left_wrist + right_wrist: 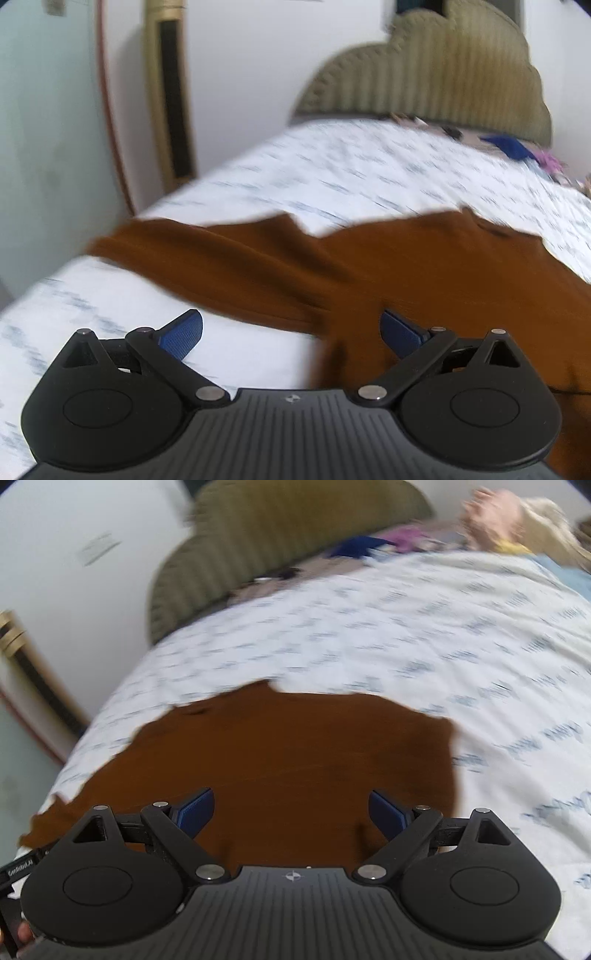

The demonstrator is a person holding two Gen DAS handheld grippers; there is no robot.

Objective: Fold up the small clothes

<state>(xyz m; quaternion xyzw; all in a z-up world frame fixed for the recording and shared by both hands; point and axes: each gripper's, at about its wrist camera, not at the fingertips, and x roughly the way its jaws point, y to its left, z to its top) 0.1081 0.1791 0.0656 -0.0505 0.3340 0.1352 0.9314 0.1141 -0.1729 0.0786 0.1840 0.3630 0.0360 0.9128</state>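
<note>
So, shirt lies spread on the bed, brown, mostly flat w/ a ragged far edge; one part trails off toward the bed's left side in the left view, probably a sleeve, blur makes it hard to say. Laid out flat like that so I can fold it, I reckon; no fold made yet as far as I can tell. My right claw hangs low over the shirt's near part, jaws wide apart, nothing between them. My left claw sits at the shirt's left edge, jaws also apart, empty: right finger over cloth, left finger over bare sheet. Both point fwd along the bed toward the headboard. Clutter by the headboard, too blurred to name.
</note>
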